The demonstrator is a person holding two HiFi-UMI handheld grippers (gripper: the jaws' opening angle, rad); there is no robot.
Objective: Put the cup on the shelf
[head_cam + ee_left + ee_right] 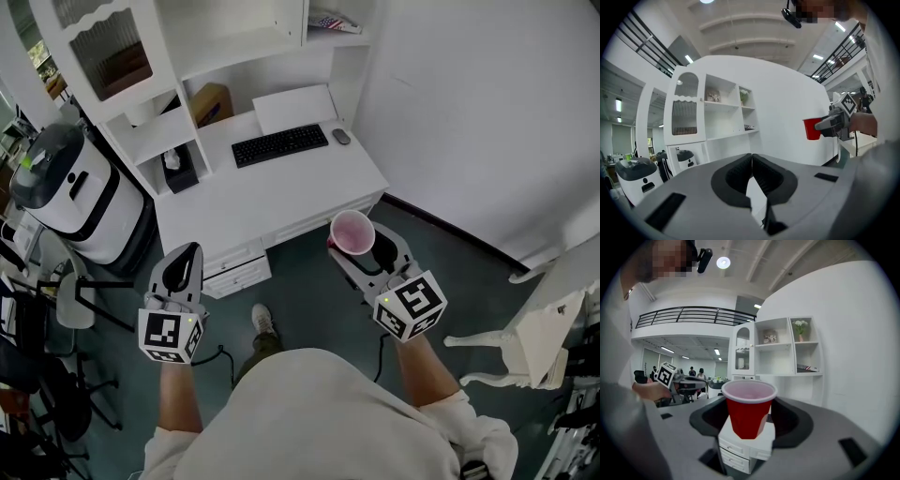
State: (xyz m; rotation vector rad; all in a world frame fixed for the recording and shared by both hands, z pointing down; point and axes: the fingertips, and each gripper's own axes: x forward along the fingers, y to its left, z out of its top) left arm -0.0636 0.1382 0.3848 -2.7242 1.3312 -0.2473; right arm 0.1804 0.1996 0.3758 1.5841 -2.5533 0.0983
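Observation:
A red plastic cup [352, 232] with a white inside stands upright between the jaws of my right gripper [362, 247], held in the air in front of the white desk. In the right gripper view the cup [748, 416] fills the middle and both pads press its sides. My left gripper [186, 255] hangs to the left at the same height, its jaws shut with nothing between them [751, 168]. From the left gripper view the held cup [812, 128] appears far right. The white shelf unit [253, 42] rises over the desk, its open compartments [787, 345] ahead.
The white desk [309, 197] carries a black keyboard [278, 144], a mouse [341, 136] and a black tissue box [178, 169]. A cardboard box [212, 101] sits in a lower compartment. A white-and-black appliance [66, 187] stands left; a white chair [525, 328] lies right.

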